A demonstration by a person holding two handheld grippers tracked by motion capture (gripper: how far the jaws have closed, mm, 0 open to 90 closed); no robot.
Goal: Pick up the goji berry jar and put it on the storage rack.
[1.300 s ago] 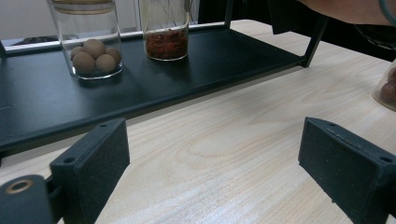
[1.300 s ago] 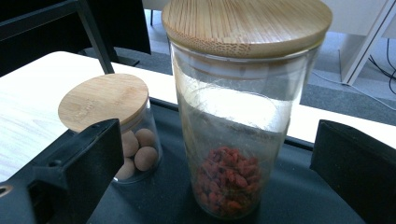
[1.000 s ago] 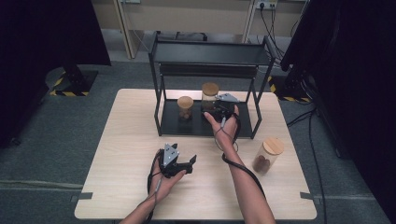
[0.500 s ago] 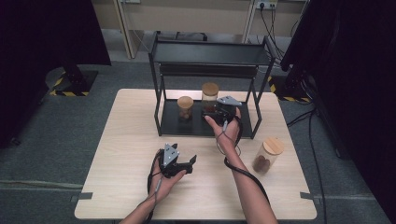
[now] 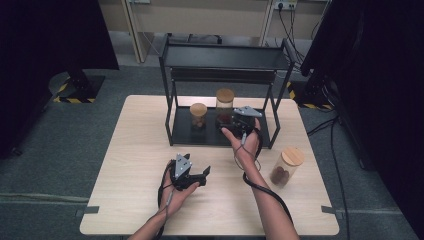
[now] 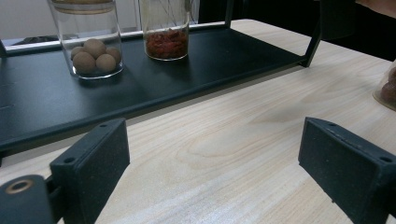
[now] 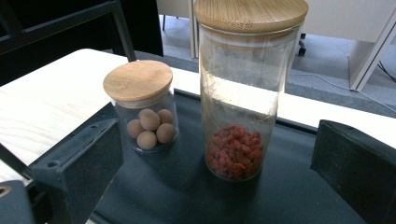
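A black two-level rack (image 5: 220,132) stands at the back of the table. On its lower shelf (image 7: 187,186) are a short bamboo-lidded jar (image 5: 198,115) (image 7: 144,112) (image 6: 93,51) of brown balls and a tall jar (image 5: 224,105) (image 7: 243,93) (image 6: 166,37) of red dried berries. My right gripper (image 5: 232,120) (image 7: 219,163) is open over the shelf, its jaws wide apart and just short of the tall jar, not touching it. My left gripper (image 5: 200,175) (image 6: 219,158) is open and empty, low over the table in front of the rack.
A third lidded jar (image 5: 285,167) (image 6: 387,88) with dark brown contents stands on the table right of the rack. The rack's posts and upper shelf (image 5: 225,57) hang over the jars. Bare wooden table (image 5: 135,150) lies left of and in front of the rack.
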